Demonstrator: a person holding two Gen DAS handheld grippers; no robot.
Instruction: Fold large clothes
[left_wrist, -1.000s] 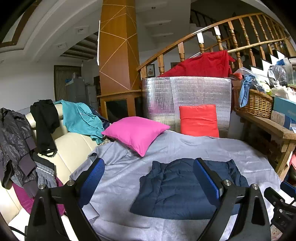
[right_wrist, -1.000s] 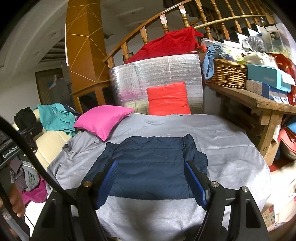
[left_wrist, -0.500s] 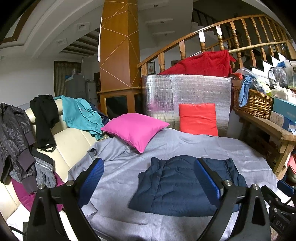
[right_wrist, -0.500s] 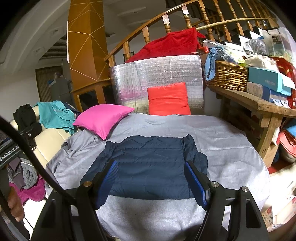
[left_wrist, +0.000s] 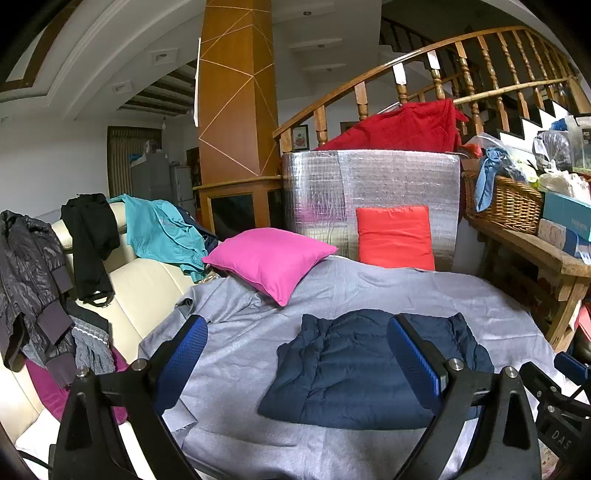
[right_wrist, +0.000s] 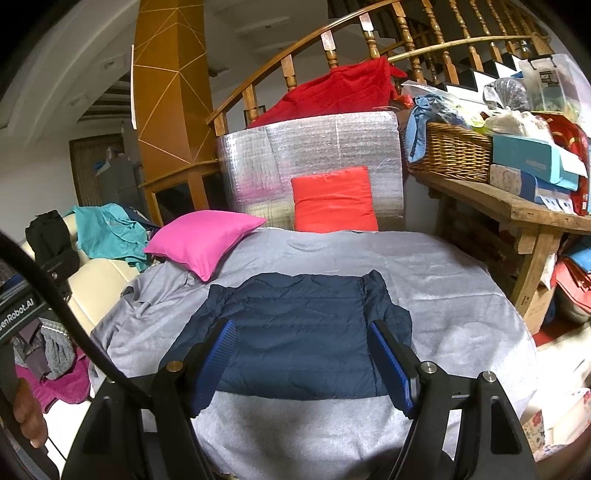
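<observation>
A folded navy quilted jacket (left_wrist: 354, 373) lies flat on the grey cloth of the table (left_wrist: 369, 291); it also shows in the right wrist view (right_wrist: 295, 332). My left gripper (left_wrist: 295, 354) is open and empty, held above the table's near edge, left of the jacket's middle. My right gripper (right_wrist: 301, 362) is open and empty, held above the jacket's near edge. The left gripper's body (right_wrist: 26, 314) shows at the left of the right wrist view.
A pink cushion (left_wrist: 269, 262) and a red cushion (left_wrist: 395, 240) lie at the table's far side before a silver foil panel (left_wrist: 369, 184). A cream sofa (left_wrist: 140, 291) with several garments stands left. A wooden bench (right_wrist: 517, 206) with a wicker basket (right_wrist: 454, 151) stands right.
Both grippers have drawn back and risen slightly from the jacket, which looks a little smaller and farther. Both stay open. The jacket has not moved.
</observation>
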